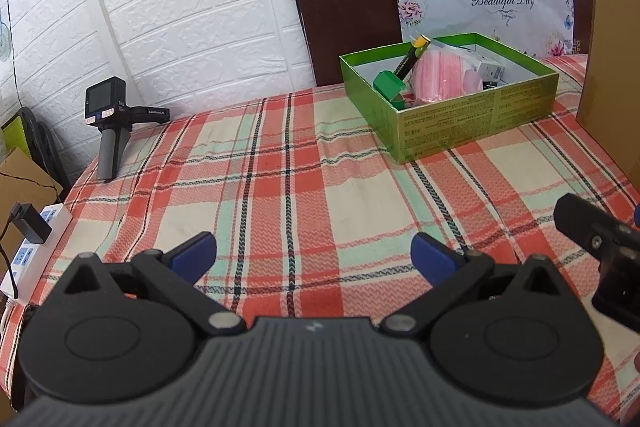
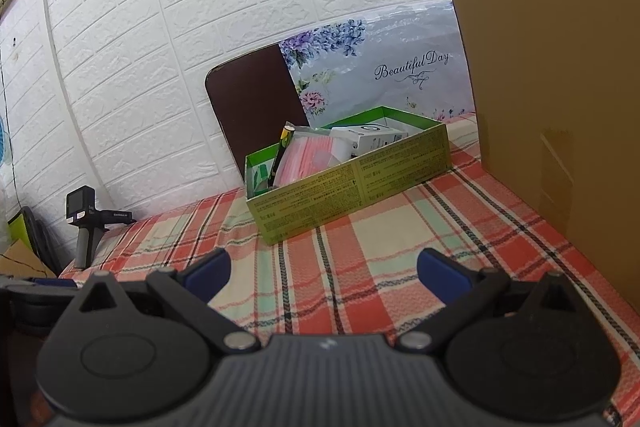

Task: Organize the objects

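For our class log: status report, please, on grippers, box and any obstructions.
Left gripper open, empty. Right gripper open, empty. Green box filled, on the plaid cloth. Path clear; cardboard panel stands right.

We see a plaid tablecloth point(image 1: 280, 187) of red-orange, cream and mint squares crossed by dark lines. Near its far right corner sits a bright green cardboard box point(image 1: 476, 115) with dark small print, holding a pink-striped plastic packet point(image 1: 440, 73), a dark tube with a yellow cap point(image 1: 412, 57) and a white carton point(image 2: 372, 139). Our grippers are black (fingertip pads point(image 1: 196, 253) blue). The embossed brick wall point(image 1: 180, 7) is white.
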`<state>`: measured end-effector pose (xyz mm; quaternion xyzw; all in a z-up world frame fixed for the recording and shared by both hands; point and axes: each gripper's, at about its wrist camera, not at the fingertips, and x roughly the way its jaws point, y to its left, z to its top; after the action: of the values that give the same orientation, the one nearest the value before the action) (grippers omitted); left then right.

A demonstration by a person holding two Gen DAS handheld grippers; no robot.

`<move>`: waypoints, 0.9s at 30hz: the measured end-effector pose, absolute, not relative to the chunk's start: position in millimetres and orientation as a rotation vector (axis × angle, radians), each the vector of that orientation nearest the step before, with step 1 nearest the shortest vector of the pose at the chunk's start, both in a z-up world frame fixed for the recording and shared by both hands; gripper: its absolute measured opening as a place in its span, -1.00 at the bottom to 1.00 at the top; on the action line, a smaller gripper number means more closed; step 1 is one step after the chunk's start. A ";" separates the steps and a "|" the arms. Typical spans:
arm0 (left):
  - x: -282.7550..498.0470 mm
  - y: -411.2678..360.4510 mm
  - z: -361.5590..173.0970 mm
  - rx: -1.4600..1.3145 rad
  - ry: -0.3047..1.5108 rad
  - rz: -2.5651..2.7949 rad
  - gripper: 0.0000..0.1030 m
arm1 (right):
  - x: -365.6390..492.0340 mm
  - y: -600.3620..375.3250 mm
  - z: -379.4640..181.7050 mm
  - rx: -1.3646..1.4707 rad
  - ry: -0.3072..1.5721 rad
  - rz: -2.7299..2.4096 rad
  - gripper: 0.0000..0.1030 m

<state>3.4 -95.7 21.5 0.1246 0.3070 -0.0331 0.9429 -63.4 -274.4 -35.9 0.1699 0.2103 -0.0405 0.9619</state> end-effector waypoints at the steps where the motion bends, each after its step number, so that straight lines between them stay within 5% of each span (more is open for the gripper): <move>1: 3.3 -96.0 21.6 0.254 0.626 -0.066 1.00 | -63.6 -274.3 -36.3 0.344 0.427 -0.082 1.00; 27: 3.5 -96.1 17.1 0.259 0.637 -0.077 1.00 | -63.9 -273.5 -38.1 0.345 0.434 -0.083 1.00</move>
<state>3.5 -96.1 17.1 0.1271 0.3120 -0.0377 0.9408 -63.9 -273.5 -38.1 0.1702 0.2141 -0.0408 0.9610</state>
